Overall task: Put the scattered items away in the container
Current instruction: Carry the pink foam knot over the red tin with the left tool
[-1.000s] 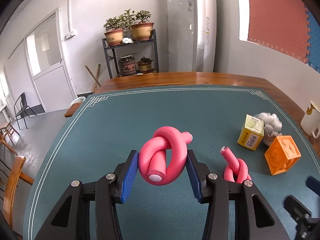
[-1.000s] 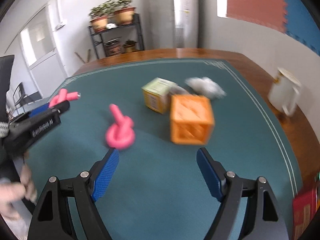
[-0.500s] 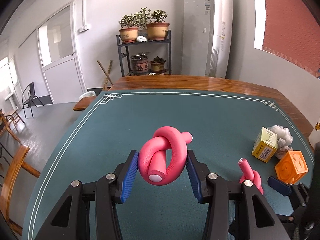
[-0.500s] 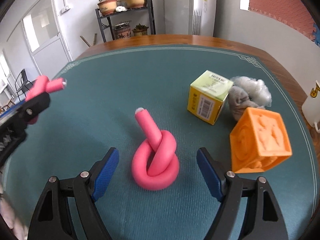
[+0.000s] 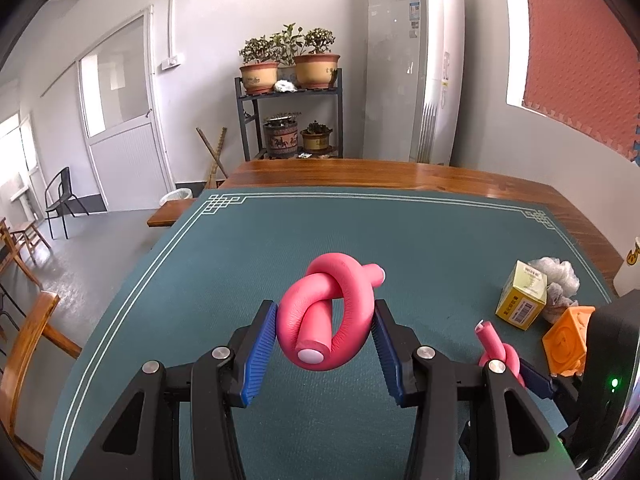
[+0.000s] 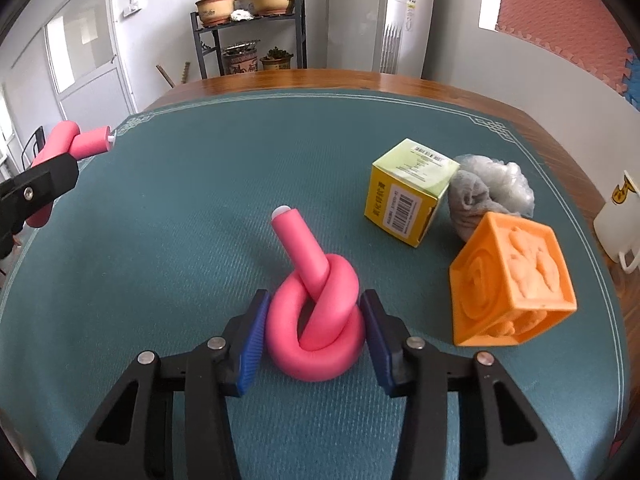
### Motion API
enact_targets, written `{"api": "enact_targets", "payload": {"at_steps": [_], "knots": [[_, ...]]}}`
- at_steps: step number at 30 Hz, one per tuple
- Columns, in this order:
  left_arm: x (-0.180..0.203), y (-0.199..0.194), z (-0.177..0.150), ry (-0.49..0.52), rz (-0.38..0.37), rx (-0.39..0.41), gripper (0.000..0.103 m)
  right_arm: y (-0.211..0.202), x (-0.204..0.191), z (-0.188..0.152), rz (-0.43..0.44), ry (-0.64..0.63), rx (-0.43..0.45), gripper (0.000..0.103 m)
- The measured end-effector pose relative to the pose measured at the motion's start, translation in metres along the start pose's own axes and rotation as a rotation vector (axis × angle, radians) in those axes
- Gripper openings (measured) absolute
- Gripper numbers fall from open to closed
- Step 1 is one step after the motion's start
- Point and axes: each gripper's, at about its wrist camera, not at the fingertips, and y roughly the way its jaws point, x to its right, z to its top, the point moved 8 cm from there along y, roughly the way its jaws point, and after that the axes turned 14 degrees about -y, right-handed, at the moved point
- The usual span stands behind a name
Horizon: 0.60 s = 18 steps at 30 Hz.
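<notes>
- Left gripper (image 5: 325,334): jaws clamped on a knotted pink foam tube (image 5: 326,320), blue pads pressed to both flanks of the loop. The knot is carried clear above the green mat (image 5: 248,264); one white-capped end faces the camera.
- Right gripper (image 6: 312,326): jaws closing, with a second knotted pink foam tube (image 6: 316,328) between them. Blue pads are at both sides of its loop, touching or very nearly so. This knot rests on the mat, its free end tilting up and away.
- In the right wrist view, the left gripper and its held knot show at the far left edge, well apart from the second knot.
- Other loose items lie to the right of the second knot: an orange embossed cube (image 6: 514,286), tilted on an edge; a yellow-green carton (image 6: 410,192) with a barcode; a grey mesh bundle (image 6: 492,190) touching both carton and cube.
- A white mug (image 6: 618,216) stands on the bare wood of the counter (image 6: 360,78), beyond the mat's right border.
- No container can be made out in either view.
</notes>
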Motion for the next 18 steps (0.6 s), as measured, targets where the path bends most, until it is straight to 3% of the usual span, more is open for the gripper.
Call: {"api": "enact_targets", "payload": {"at_steps": [18], "knots": [[0.022, -0.027, 0.001, 0.029, -0.06, 0.052, 0.049, -0.073, 0.014, -0.011, -0.038, 0.055, 0.107, 0.05]]}}
